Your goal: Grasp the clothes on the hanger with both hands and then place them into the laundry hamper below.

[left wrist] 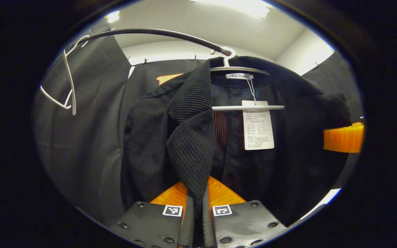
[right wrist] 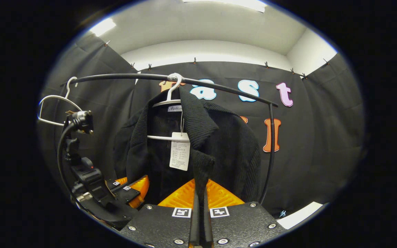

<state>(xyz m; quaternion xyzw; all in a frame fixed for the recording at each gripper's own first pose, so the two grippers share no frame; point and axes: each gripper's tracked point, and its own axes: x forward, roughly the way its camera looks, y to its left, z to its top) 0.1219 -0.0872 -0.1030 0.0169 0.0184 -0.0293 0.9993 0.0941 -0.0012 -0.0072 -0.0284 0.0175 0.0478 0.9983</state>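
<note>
A black jacket (left wrist: pixel 150 144) hangs on a white hanger (left wrist: pixel 240 69) from a black rail (left wrist: pixel 157 32), with a paper tag (left wrist: pixel 258 129) dangling inside it. My left gripper (left wrist: pixel 197 198) is shut on the ribbed front edge below the lapel. In the right gripper view the jacket (right wrist: pixel 233 148) hangs in the middle, and my right gripper (right wrist: pixel 200 198) is shut on its other front edge. The left gripper (right wrist: pixel 131 187) appears there at the jacket's lower left side. A part of the right gripper (left wrist: pixel 343 137) pokes in at the jacket's right side.
An empty white hanger (left wrist: pixel 65 86) hangs on the rail's left end (right wrist: pixel 53 103). The rail bends down into an upright post (right wrist: pixel 271 148) at the right. Black cloth walls close in all around. A white patch (right wrist: pixel 300 215) lies low on the right.
</note>
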